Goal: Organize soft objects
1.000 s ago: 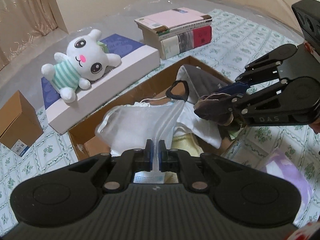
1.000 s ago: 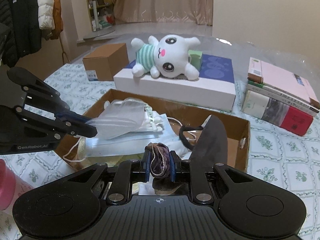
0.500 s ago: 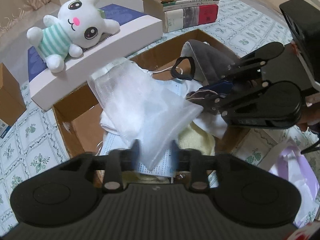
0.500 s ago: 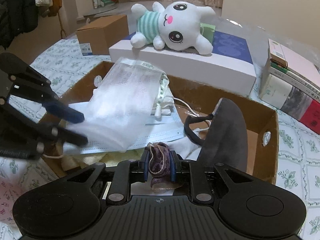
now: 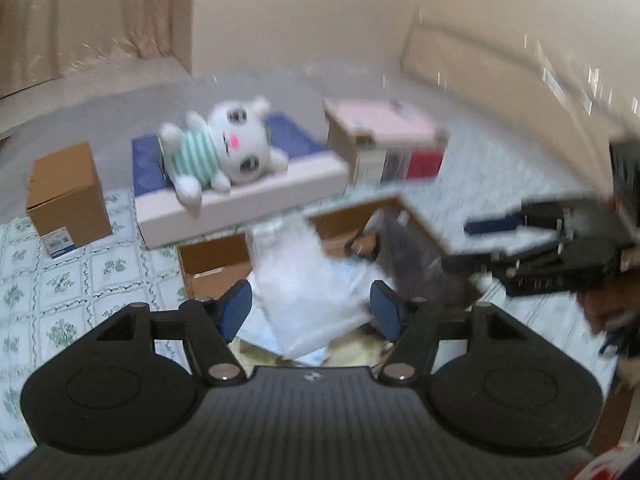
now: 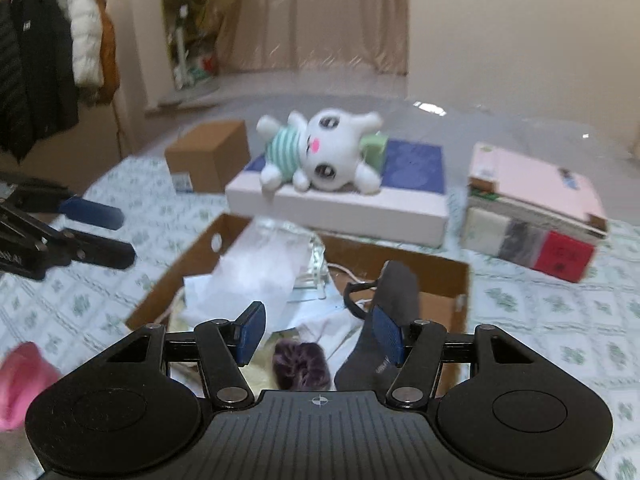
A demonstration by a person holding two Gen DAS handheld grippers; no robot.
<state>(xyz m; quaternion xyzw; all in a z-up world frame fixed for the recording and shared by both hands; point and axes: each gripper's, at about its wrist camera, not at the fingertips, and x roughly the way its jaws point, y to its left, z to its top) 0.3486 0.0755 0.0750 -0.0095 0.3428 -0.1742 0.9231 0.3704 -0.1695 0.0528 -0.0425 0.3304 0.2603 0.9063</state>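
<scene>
Though blurred, scrunchie (image 6: pixel 302 365) below right gripper (image 6: pixel 318 332).

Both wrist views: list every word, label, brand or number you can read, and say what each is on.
Nothing reads whole in either blurred view.
"DAS", partly smeared: on the right tongs, seen from the left wrist.
Sticker on the small brown box: too blurred.
Spines of the stacked books: marks on the red one unreadable.
White print on the dark grey sock: too small.
</scene>
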